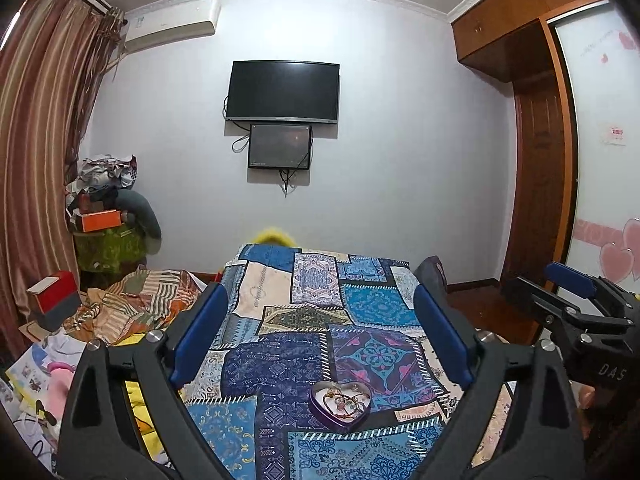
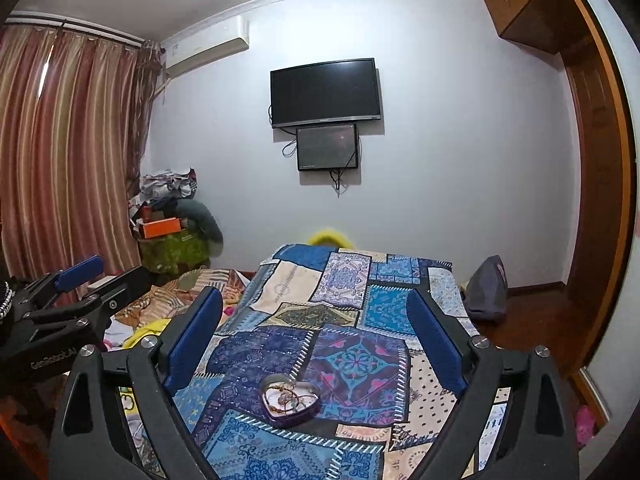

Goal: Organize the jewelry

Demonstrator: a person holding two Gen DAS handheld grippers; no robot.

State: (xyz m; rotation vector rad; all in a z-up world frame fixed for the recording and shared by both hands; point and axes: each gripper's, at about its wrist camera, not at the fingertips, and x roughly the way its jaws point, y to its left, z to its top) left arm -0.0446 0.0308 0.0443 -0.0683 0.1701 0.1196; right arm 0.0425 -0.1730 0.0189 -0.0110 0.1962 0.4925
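A purple heart-shaped tin [image 1: 340, 403] sits open on the blue patchwork cloth [image 1: 304, 320], with bracelets and beads [image 1: 340, 399] lying inside. It also shows in the right wrist view [image 2: 289, 401]. My left gripper [image 1: 320, 328] is open and empty, held above and behind the tin. My right gripper [image 2: 314, 330] is open and empty, likewise raised over the cloth. Each gripper shows at the edge of the other's view: the right one [image 1: 576, 304], the left one [image 2: 76, 288].
Striped bedding [image 1: 132, 304], a red box [image 1: 54, 294] and papers [image 1: 32, 376] lie left of the patchwork surface. A grey bag [image 2: 486, 288] stands at the right on the wooden floor. A wardrobe [image 1: 536, 128] lines the right wall.
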